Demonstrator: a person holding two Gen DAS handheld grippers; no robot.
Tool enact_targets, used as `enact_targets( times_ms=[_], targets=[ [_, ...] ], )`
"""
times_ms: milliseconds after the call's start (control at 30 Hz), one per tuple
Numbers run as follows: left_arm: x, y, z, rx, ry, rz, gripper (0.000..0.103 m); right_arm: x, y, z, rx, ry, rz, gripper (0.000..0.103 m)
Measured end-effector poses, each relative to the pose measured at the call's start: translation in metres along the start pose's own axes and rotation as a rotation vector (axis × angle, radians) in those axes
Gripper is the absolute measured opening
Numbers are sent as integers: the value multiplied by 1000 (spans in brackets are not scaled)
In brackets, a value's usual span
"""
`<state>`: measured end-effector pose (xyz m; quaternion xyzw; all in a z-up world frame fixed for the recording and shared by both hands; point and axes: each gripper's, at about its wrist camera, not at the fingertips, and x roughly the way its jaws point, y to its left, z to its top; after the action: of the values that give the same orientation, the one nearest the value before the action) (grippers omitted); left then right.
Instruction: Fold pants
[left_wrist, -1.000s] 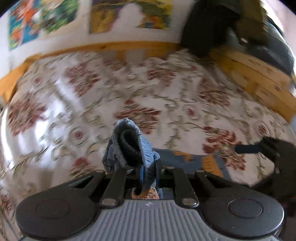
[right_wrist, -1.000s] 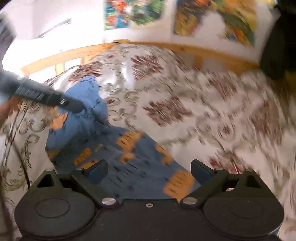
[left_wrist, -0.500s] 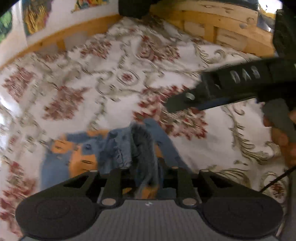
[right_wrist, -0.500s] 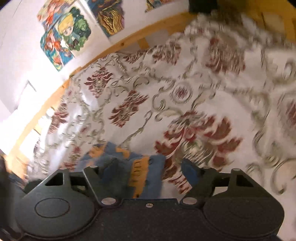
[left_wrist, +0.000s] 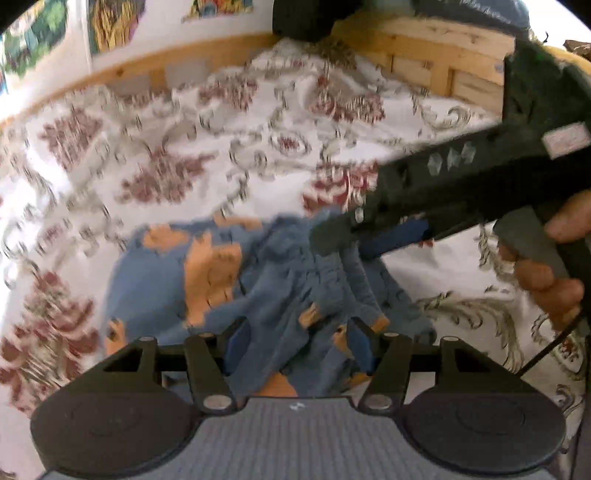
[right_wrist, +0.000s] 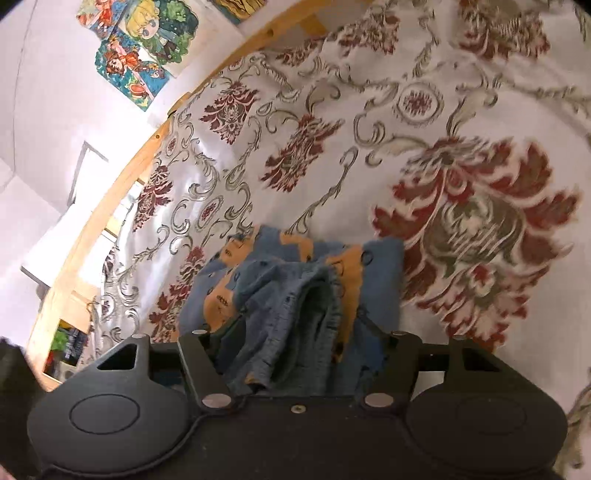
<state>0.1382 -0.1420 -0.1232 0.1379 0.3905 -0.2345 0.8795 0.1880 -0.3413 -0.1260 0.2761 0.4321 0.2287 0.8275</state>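
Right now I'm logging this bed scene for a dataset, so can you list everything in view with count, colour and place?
blue fleece pants with orange patches: one, blue and orange, bunched on the bedspread between both grippers.
white bedspread with red floral print: one, white, red and grey, covering the bed.
light wooden bed frame: one, pale wood, around the bed edge.
colourful cartoon posters: several, multicoloured, on the white wall.
dark clothing: dark, at the far bed end; count unclear.
left gripper: one, black, open around the fabric.
right gripper: one, black, open around the fabric.
hand: one, holding the right gripper's handle.
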Motion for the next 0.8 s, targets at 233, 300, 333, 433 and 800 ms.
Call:
enact_targets(
  times_ms=[233, 300, 333, 433, 800],
  targets=[
    [6, 4, -4, -12, 36, -42, 44, 13, -9, -2, 79, 2, -25, 33],
    [7, 5, -3, -28, 43, -50, 35, 14, -6, -4, 66, 2, -35, 20],
    [6, 5, -2, -32, 44, -53, 31, 12, -4, -4, 61, -4, -36, 17],
    [0, 3, 3, -31, 43, -75, 22, -1, 6, -4, 33, -24, -49, 13],
    [-15, -20, 10, 2, 5, -214, 21, -35, -10, -3, 79, -43, -117, 16]
  ],
)
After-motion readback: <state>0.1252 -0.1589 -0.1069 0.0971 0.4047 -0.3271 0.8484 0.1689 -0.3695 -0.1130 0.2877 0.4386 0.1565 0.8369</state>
